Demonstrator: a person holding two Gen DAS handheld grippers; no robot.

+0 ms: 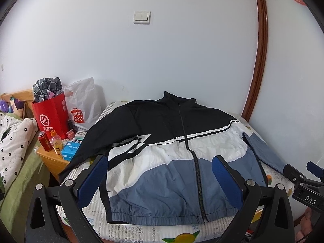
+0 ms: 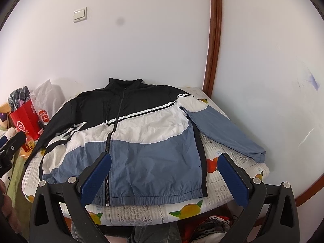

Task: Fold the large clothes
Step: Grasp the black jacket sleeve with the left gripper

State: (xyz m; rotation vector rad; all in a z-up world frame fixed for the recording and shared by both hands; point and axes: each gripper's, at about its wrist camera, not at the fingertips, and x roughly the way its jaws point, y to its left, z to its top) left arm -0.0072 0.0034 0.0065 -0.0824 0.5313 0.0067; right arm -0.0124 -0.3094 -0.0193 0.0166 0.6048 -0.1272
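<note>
A small bed covered in a white sheet printed with orange fruit and grey lettering (image 2: 194, 208) is being shown against a pale wall, with a curved brown wooden door frame (image 2: 212, 46) at its far right corner. Most of the sheet is being covered by a large black, white and slate-blue zip-front windbreaker jacket (image 2: 141, 137), which is being displayed face up, zipped, collar toward the wall and elastic hem toward the cameras. Its blue right-hand sleeve (image 2: 226, 129) is being laid out diagonally across the sheet, while the black sleeve (image 1: 85, 141) on the other side is being left trailing over the bed's left edge.

Beside the bed, a low light-wood nightstand (image 1: 52, 160) is being crowded by a red paper shopping bag stuffed with checked cloth (image 1: 50, 113), a white plastic shopping bag with a red logo (image 1: 85, 105), a red drink can (image 1: 45, 141), an orange-capped bottle (image 1: 56, 143) and a small blue box (image 1: 69, 148).

The left gripper (image 1: 160, 177) is being held above the jacket's lower front, its blue-padded fingers spread wide with nothing between them. The right gripper (image 2: 165, 179) is being held likewise over the hem area, fingers parted and gripping nothing. A white double wall switch (image 1: 142, 17) is being seen on the wall above.
</note>
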